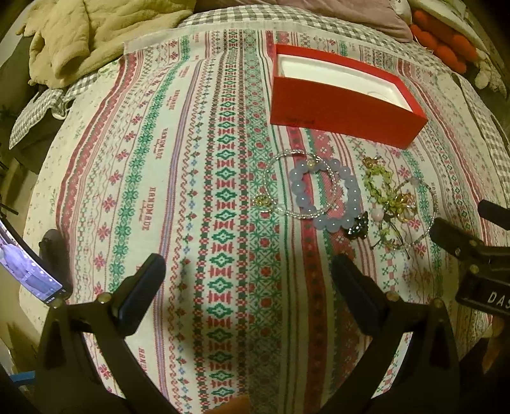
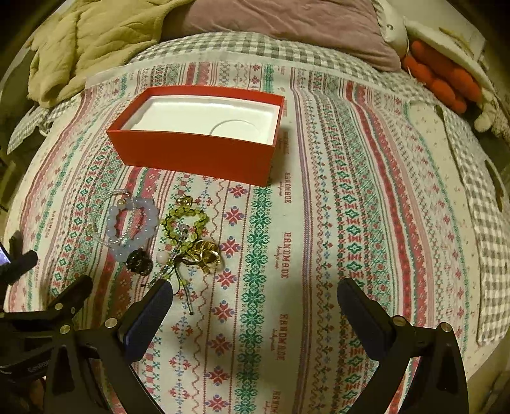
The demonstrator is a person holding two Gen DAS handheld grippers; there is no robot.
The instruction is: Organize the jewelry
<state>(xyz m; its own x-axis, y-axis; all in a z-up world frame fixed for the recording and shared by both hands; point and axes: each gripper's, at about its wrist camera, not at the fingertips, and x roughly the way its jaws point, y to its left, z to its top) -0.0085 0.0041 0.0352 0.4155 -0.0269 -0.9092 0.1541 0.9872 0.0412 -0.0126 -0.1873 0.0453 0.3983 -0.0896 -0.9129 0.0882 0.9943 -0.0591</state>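
Observation:
An open red box (image 1: 338, 110) (image 2: 197, 153) with a white foam insert stands on the patterned cloth. In front of it lies a pile of jewelry: a pale blue bead bracelet (image 1: 326, 192) (image 2: 134, 226), a thin clear-bead bracelet (image 1: 271, 188), a green bead bracelet (image 1: 379, 188) (image 2: 185, 223), gold rings (image 2: 208, 256) and a dark brooch (image 1: 358, 226) (image 2: 138, 261). My left gripper (image 1: 248, 277) is open and empty, near and left of the pile. My right gripper (image 2: 255, 301) is open and empty, its left finger (image 2: 153, 313) just before the pile.
The patterned cloth (image 2: 334, 223) covers a checked bed. A beige blanket (image 1: 95, 35) lies at the back left, a mauve pillow (image 2: 287, 28) at the back, and an orange plush toy (image 2: 443, 79) at the back right. A phone screen (image 1: 28, 270) shows at the left edge.

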